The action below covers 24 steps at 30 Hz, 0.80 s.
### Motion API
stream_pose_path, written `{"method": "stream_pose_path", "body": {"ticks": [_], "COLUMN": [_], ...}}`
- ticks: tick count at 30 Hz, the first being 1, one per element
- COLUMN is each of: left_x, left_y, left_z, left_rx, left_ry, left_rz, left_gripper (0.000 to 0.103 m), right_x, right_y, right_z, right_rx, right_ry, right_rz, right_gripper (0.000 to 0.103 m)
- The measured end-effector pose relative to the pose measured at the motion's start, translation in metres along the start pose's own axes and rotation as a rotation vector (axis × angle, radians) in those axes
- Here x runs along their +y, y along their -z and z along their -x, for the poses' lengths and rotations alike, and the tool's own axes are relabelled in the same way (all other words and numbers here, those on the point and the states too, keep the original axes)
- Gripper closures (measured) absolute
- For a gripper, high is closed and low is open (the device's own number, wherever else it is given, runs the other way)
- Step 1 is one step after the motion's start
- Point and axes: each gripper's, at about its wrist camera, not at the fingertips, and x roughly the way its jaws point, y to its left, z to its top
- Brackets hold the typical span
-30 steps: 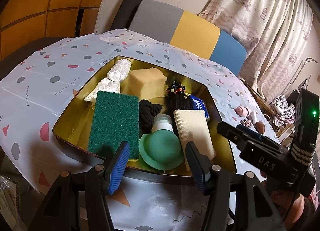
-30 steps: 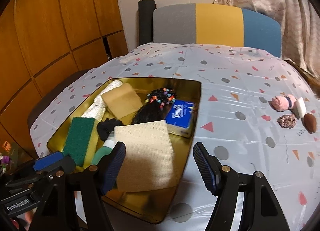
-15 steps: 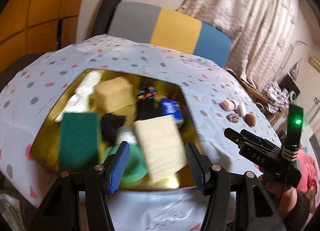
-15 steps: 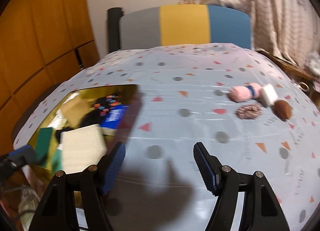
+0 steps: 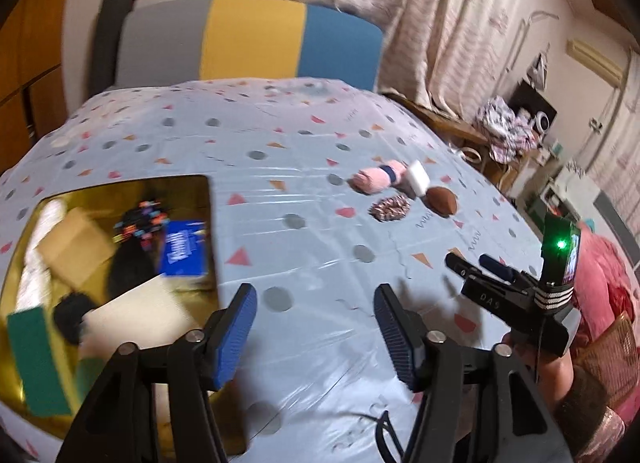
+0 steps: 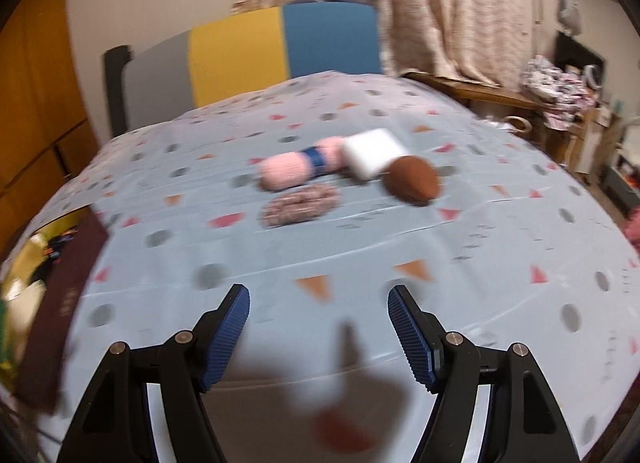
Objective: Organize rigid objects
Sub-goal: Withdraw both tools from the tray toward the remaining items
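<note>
Right wrist view: my right hand-held gripper (image 6: 319,327) hangs spread and empty over the surface (image 6: 480,247); my left hand-held gripper (image 5: 315,329) is opening, empty. Ahead lie the white block (image 6: 374,151) and brown egg-shaped piece (image 6: 414,182).

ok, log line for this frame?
left gripper: opening, empty | right gripper: open, empty | loose on cloth: pink roll, white block, brown pad, scrunchie | tin: full

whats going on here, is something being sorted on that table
A person holds a gripper in each hand over a table with a patterned cloth. Neither the left gripper, its jaws opening, nor the right gripper holds anything. A gold tray at the left is already full of sponges and other items. Four small things are still loose on the cloth: a pink roll, a white block, a brown egg-shaped piece and a scrunchie.
</note>
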Motion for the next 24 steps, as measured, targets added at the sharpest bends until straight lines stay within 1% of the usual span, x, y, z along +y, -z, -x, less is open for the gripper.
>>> {"method": "stream_pose_path", "body": {"ticks": [4, 6, 8, 11, 15, 21, 24], "left_x": [-0.024, -0.036, -0.049, -0.064, -0.088, -0.128, -0.139], "left_y": [-0.018, -0.032, -0.046, -0.061, -0.078, -0.086, -0.084], "left_z": [-0.026, -0.045, -0.066, -0.096, -0.144, -0.205, -0.232], "left_rx": [0.027, 0.044, 0.067, 0.098, 0.134, 0.181, 0.188], "left_ry": [0.023, 0.025, 0.019, 0.020, 0.016, 0.000, -0.022], "left_rz": [-0.049, -0.068, -0.092, -0.126, -0.191, -0.335, -0.365], "left_gripper": [0.037, 0.032, 0.031, 0.031, 0.031, 0.031, 0.031], "right_x": [-0.037, -0.050, -0.059, -0.067, -0.074, -0.083, -0.086], "right_y": [-0.007, -0.008, -0.006, -0.001, 0.002, 0.007, 0.009], "right_z": [-0.013, -0.019, -0.025, -0.034, -0.036, -0.036, -0.036], "right_rx": [-0.023, -0.020, -0.015, 0.003, -0.005, -0.013, -0.022], "right_ry": [0.080, 0.095, 0.109, 0.096, 0.079, 0.083, 0.081], "right_rz": [-0.019, -0.039, -0.058, -0.084, -0.121, -0.177, -0.195], "right_gripper": [0.030, 0.030, 0.030, 0.030, 0.030, 0.030, 0.030]}}
